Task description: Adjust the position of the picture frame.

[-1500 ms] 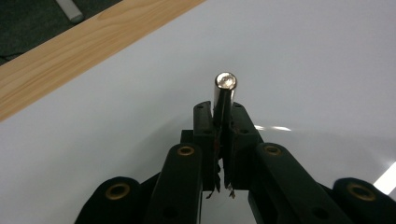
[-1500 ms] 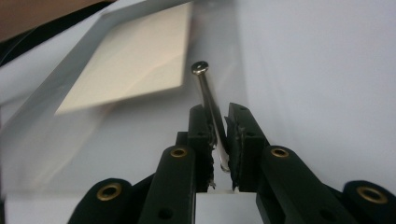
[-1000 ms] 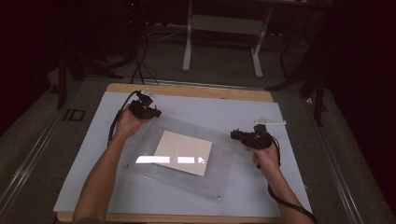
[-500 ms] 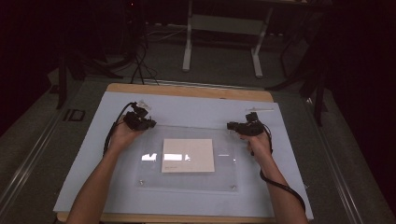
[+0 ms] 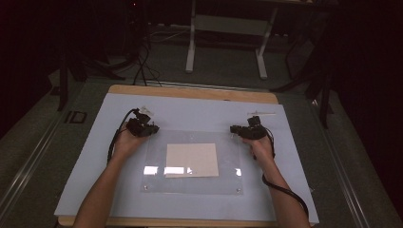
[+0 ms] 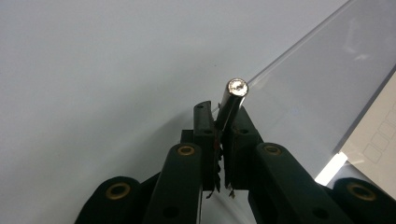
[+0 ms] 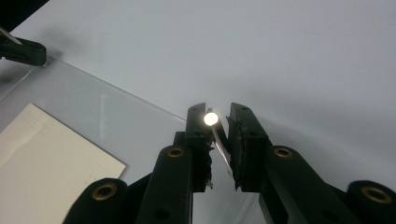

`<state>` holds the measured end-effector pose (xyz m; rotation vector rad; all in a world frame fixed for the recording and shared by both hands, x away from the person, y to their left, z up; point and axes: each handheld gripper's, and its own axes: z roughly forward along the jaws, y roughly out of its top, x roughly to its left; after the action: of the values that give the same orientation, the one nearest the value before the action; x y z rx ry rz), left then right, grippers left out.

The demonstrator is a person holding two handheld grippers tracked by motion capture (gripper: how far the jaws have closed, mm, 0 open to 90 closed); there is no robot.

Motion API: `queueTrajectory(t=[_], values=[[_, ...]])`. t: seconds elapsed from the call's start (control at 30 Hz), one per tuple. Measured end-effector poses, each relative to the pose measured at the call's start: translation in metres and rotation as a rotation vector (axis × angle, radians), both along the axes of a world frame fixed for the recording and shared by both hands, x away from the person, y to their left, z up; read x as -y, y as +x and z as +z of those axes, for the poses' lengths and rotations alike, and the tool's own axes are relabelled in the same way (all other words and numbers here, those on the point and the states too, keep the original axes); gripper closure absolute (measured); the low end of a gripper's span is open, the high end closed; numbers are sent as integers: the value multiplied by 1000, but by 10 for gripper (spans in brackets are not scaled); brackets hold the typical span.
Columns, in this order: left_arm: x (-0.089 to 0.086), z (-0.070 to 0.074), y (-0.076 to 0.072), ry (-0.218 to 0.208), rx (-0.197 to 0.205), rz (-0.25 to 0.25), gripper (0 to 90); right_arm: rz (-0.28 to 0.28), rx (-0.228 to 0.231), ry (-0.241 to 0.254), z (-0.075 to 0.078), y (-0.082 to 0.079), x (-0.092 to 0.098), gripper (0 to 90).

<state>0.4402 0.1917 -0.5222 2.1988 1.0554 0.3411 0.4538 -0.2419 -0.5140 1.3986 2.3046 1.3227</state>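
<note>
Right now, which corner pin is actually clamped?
The far-left pin: the left gripper is shut on it, jaws tight against its sides. The far-right pin only stands between the right gripper's jaws, with a gap showing.

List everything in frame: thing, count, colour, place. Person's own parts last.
Table: 1, wooden edge, centre of the high view.
Mat: 1, pale blue-grey, covers the tabletop.
Acrylic plate: 1, clear, flat on the mat, centre.
Paper sheet: 1, cream, at the plate's middle; above or below it, can't tell.
Standoff posts: metal, one at each far plate corner, left post, right post.
Desk frame: 1, white, on the floor behind the table.
Forearms: 2, bare, entering from the bottom edge.
Left gripper: black, shut on the left post.
Right gripper: black, jaws around the right post.
</note>
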Motion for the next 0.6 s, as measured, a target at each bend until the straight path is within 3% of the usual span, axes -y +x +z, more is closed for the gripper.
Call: queueTrajectory(t=[0.2, 0.4, 0.6], values=[[0, -2, -2, -17, 8, 15, 844, 5, 36, -33, 0, -3, -2, 799], [-1, -3, -3, -25, 17, 22, 838, 4, 42, -30, -1, -3, -2, 800], [-4, -1, -9, -75, 45, 63, 769, 12, 73, -58, -1, -5, -4, 803]])
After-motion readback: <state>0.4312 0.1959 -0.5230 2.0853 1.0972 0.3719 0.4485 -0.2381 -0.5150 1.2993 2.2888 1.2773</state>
